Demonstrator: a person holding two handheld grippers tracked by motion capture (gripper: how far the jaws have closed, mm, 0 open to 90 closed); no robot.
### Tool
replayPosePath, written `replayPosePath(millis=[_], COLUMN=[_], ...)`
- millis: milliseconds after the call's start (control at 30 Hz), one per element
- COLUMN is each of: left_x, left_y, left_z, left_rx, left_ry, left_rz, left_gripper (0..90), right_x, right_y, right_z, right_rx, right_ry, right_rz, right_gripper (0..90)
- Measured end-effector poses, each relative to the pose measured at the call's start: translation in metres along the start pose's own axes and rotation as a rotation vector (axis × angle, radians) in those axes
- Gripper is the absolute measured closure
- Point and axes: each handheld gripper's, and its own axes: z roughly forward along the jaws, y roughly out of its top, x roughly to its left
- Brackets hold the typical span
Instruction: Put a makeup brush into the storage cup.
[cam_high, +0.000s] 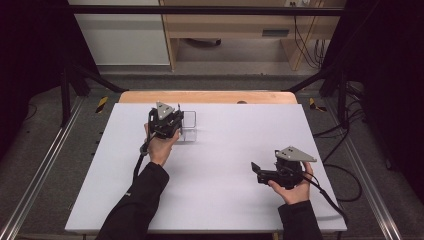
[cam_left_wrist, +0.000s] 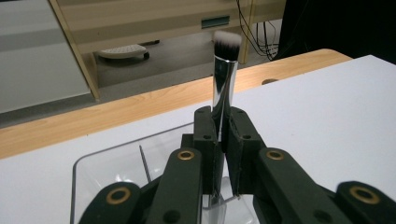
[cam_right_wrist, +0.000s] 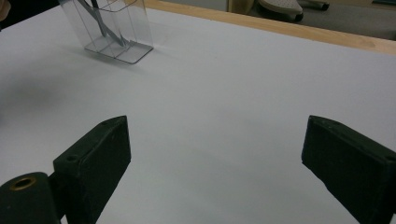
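My left gripper (cam_left_wrist: 223, 125) is shut on a makeup brush (cam_left_wrist: 223, 86) with a shiny chrome ferrule and a white, dark-tipped bristle head that stands upright above the jaws. Right beneath it is a clear plastic organizer box (cam_left_wrist: 100, 170) with a thin dark stick inside. In the high view the left gripper (cam_high: 173, 128) hangs over the box (cam_high: 189, 125) at the far left of the white board. My right gripper (cam_right_wrist: 215, 154) is open with only bare board between its jaws; it rests low at the near right (cam_high: 257, 171). The box (cam_right_wrist: 116, 32) holds dark handles.
The white board (cam_high: 225, 165) covers the table, with a wooden edge (cam_high: 207, 96) at the far side. Beyond it stand a wooden desk frame and cables on the floor. Metal rails run along both sides.
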Motion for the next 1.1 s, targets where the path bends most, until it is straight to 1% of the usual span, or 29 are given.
replayPosePath(millis=[167, 267, 367, 433, 567, 700, 767, 833, 900, 1000, 1100], left_x=[0.002, 0.002, 0.002, 0.002, 0.002, 0.002, 0.002, 0.002, 0.002, 0.002, 0.002], left_y=[-0.004, -0.006, -0.008, -0.009, -0.010, -0.011, -0.013, -0.014, -0.015, -0.017, -0.019], left_z=[0.001, -0.002, -0.005, -0.008, -0.018, -0.032, -0.038, -0.043, -0.048, -0.055, -0.062], left_rx=[0.019, 0.024, 0.020, 0.009, -0.011, -0.032, -0.035, -0.034, -0.031, -0.031, -0.039], left_ry=[0.015, 0.011, 0.004, -0.009, -0.024, -0.050, -0.072, -0.086, -0.106, -0.126, -0.148], left_rz=[-0.014, -0.017, -0.019, -0.034, -0.029, -0.028, -0.025, -0.021, -0.022, -0.013, -0.009], left_gripper=[82.4, 81.8, 78.7, 76.1, 70.7, 62.5, 58.6, 54.7, 52.2, 48.8, 45.0], right_x=[0.001, 0.001, 0.001, 0.001, 0.001, 0.000, 0.000, 0.000, -0.001, -0.001, -0.001], right_y=[0.000, 0.000, 0.000, 0.000, 0.000, 0.001, 0.001, 0.001, 0.002, 0.002, 0.002], right_z=[0.001, 0.001, 0.001, 0.001, 0.000, -0.002, -0.002, -0.003, -0.004, -0.004, -0.004], right_rx=[0.004, 0.005, 0.003, 0.002, -0.002, -0.008, -0.011, -0.014, -0.016, -0.020, -0.021], right_ry=[-0.001, 0.000, -0.001, -0.001, -0.001, 0.001, 0.002, 0.003, 0.005, 0.008, 0.011], right_rz=[-0.003, -0.004, -0.004, -0.003, -0.004, -0.002, -0.003, -0.003, -0.003, -0.002, 0.000], right_gripper=[8.6, 8.6, 8.6, 8.5, 8.5, 8.3, 8.2, 8.2, 8.1, 8.1, 7.8])
